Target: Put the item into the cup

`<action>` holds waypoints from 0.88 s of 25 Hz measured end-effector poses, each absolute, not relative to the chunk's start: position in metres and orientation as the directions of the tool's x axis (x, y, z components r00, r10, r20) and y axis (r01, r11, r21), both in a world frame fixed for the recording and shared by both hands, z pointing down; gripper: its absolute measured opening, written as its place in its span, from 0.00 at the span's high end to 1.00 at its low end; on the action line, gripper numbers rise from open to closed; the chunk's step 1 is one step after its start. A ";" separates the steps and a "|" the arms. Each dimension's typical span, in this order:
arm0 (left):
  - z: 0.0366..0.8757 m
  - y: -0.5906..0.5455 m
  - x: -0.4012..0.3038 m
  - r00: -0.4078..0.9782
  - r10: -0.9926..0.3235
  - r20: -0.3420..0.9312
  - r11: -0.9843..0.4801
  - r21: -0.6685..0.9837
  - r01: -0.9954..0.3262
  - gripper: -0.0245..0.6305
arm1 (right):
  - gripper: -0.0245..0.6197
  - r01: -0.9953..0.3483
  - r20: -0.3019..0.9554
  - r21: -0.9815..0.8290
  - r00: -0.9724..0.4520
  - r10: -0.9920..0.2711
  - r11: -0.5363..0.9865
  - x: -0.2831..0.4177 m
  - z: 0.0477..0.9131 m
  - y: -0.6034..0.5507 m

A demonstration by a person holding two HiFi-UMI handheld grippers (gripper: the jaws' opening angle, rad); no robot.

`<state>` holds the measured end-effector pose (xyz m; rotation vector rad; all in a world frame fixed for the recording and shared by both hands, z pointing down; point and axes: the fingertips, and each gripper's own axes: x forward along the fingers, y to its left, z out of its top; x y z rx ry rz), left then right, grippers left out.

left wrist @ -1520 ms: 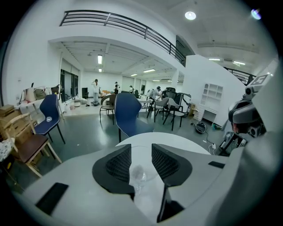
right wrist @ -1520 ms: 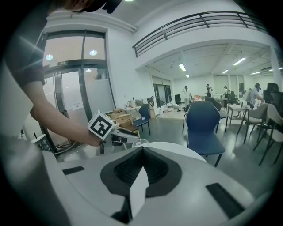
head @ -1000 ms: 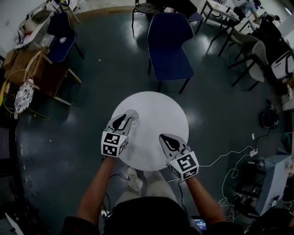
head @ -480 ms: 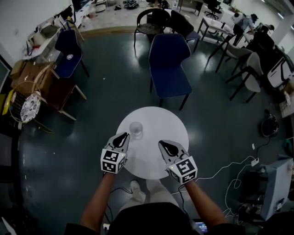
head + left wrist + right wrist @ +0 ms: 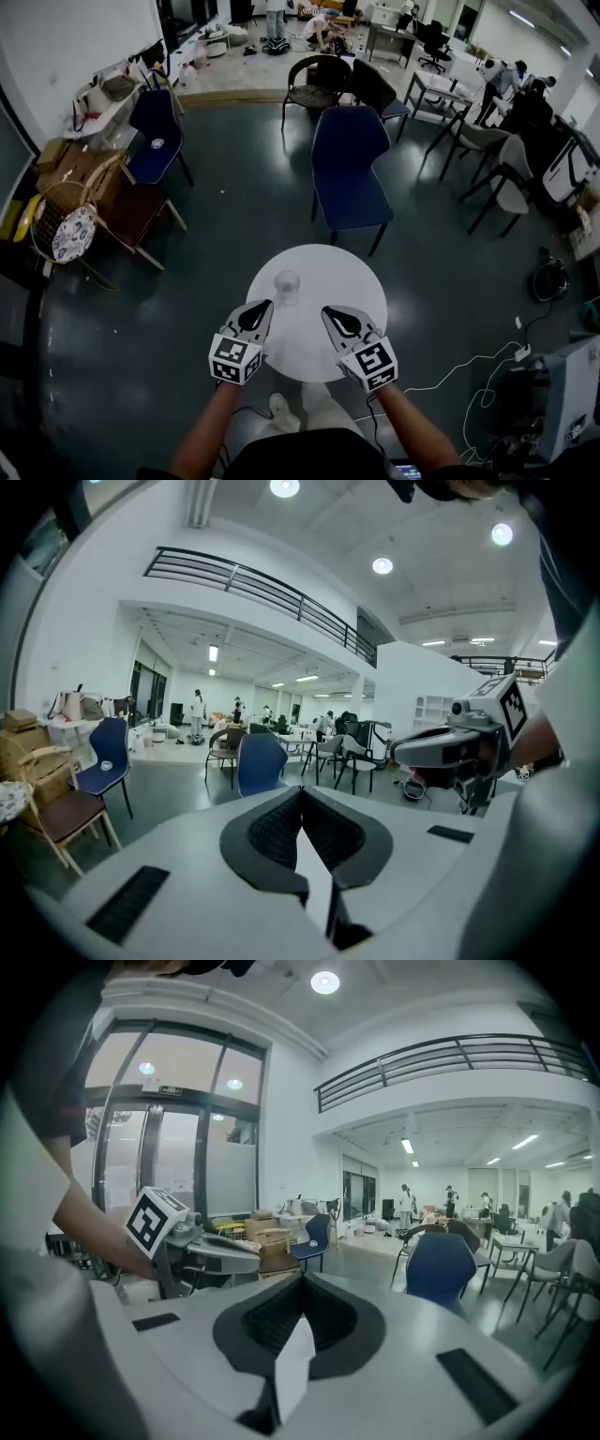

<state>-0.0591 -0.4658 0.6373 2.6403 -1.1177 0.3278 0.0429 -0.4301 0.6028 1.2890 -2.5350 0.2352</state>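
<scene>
My left claw point(image 5: 262, 307) hangs over the near-left part of the round white table point(image 5: 349, 270). Its jaws have just been closing and are now pressed together at the tips with nothing between them. My right claw point(image 5: 330, 313) hangs beside it over the near-right part, pointing toward the far edge, and its jaws also meet at the tips and hold nothing. The two claws are apart from each other, each with its marker cube toward my forearm. The clear glass cup point(image 5: 287, 284) stands upright on the table, left of the middle and toward the far-left edge. It is just beyond the tips of my left claw and not touching them. The cup is too small for me to tell whether the item lies inside, and I see no item on the tabletop. A blue chair point(image 5: 349, 169) stands on the dark floor beyond the table's far edge.
</scene>
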 end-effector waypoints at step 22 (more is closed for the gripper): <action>0.532 -0.326 -0.136 0.735 -0.663 0.139 -0.737 0.050 -0.674 0.94 | 0.94 -0.822 0.211 0.031 -0.550 -0.808 0.568 -0.041 0.529 -0.339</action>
